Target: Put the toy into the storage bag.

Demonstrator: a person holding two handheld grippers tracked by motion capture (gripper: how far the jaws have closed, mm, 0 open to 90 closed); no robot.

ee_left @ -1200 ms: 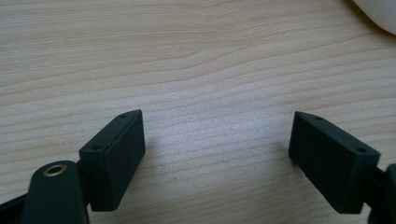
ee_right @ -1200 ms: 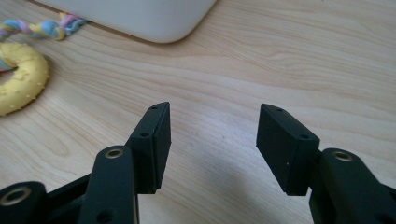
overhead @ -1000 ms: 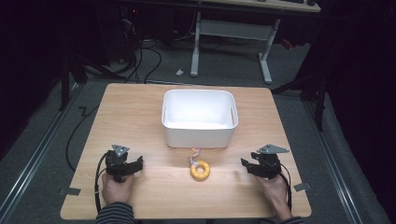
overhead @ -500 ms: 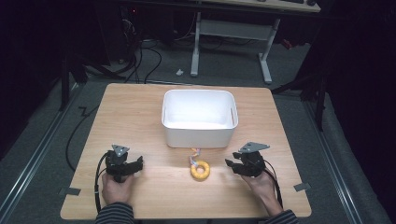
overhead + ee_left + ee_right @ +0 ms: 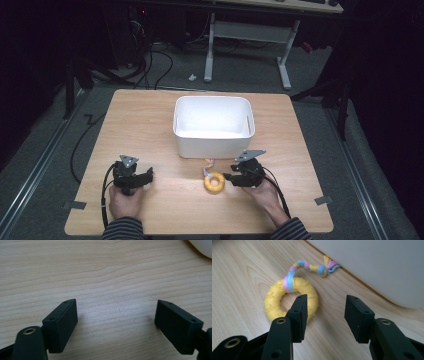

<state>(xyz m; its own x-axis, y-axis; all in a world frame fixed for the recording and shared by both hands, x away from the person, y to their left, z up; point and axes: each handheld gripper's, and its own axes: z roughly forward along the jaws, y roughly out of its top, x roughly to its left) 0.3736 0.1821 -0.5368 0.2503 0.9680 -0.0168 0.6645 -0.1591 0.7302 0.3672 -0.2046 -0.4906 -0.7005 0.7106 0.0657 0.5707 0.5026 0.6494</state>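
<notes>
yellow ring toy [image 5: 214,182] on table beside white bin [image 5: 212,125] — right tool [image 5: 231,178] spread, just closing, nothing gripped, left tool [image 5: 148,176] spread

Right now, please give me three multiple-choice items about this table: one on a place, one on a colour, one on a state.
1. Where does the ring toy lie?
A. inside the tub
B. on the table in front of the tub
C. on the floor

2. What colour is the ring?
A. yellow
B. green
C. black

3. How is the right claw?
A. shut on the ring
B. open, nothing between its jaws
C. shut on the rope

Answers: 1 B, it rests on the wood before the white tub. 2 A, the ring shows yellow. 3 B, only bare wood lies between the jaws.
</notes>
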